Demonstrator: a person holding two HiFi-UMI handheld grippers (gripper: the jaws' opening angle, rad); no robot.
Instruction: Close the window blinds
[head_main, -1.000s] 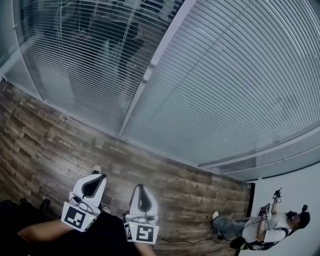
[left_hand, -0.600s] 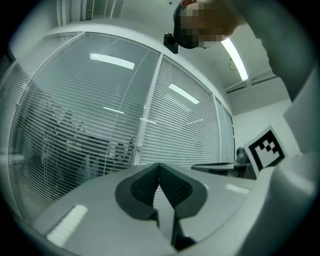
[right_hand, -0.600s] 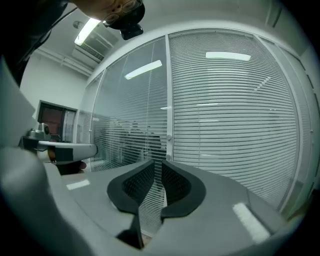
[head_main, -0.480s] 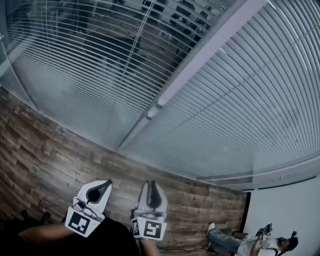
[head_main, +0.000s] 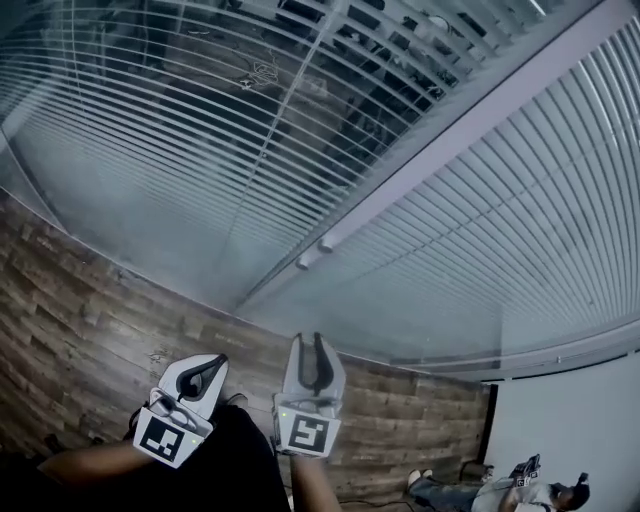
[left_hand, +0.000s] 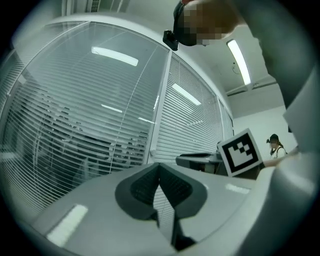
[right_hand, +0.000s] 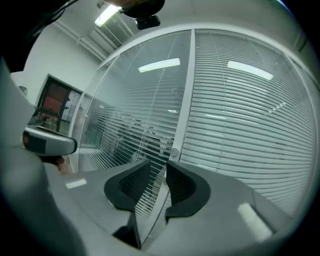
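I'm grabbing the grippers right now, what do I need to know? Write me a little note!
Left gripper: shut, empty.
Right gripper: jaws have just been opening, nothing between them.
Both are short of the window, touching nothing.
Left blind: slats open, you can see through.
Right blind: slats closed, done.
Knob: on the frame between them.
Left to do: close the left blind, probably with that knob.

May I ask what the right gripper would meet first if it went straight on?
Probably the white vertical window post near its round knob; depth is unclear. The right gripper, whose jaws have just been opening, is empty.
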